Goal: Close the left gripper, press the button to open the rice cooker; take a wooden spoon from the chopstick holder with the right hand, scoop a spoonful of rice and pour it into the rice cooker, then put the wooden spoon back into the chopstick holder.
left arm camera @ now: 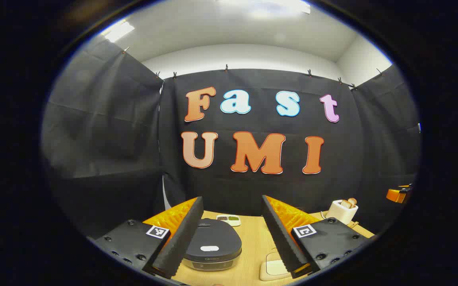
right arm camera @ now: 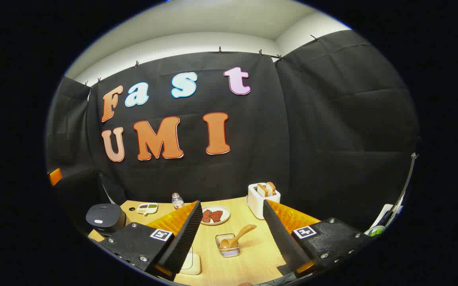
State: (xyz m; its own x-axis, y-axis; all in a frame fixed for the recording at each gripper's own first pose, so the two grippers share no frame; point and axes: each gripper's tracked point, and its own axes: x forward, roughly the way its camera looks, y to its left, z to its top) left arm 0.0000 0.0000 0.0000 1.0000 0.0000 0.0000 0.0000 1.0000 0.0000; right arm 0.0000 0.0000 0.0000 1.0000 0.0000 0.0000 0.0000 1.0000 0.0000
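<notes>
Your left gripper point(left arm camera: 232, 234) hangs above the worktop point(left arm camera: 253, 242) with its fingers spread wide and nothing between them. Just inside the left finger point(left arm camera: 181, 238), partly hidden by it, sits the dark rice cooker point(left arm camera: 213, 246), lid down, its pale button point(left arm camera: 209, 248) on top. Beyond the cooker, between the fingers, lies a small white dish of grains point(left arm camera: 229, 219). Close against the right finger's tip is a cream square container point(left arm camera: 273, 267). Out past the right finger stands a white toaster point(left arm camera: 342, 210) with bread in its slots.

Your right gripper point(right arm camera: 233, 238) is likewise wide open and holds nothing. Far off to the left of its left finger you see the rice cooker point(right arm camera: 103, 218), then the grain dish point(right arm camera: 147, 207) and a small bottle point(right arm camera: 177, 201). The cream container point(right arm camera: 191, 264) shows beside that finger's tip. Between the fingers lie a plate of reddish slices point(right arm camera: 213, 215) and, nearer, the wire chopstick holder point(right arm camera: 228, 245) with the wooden spoon point(right arm camera: 237, 236) resting in it, handle tilted up to the right. The toaster point(right arm camera: 262, 198) stands just beyond the right finger.
</notes>
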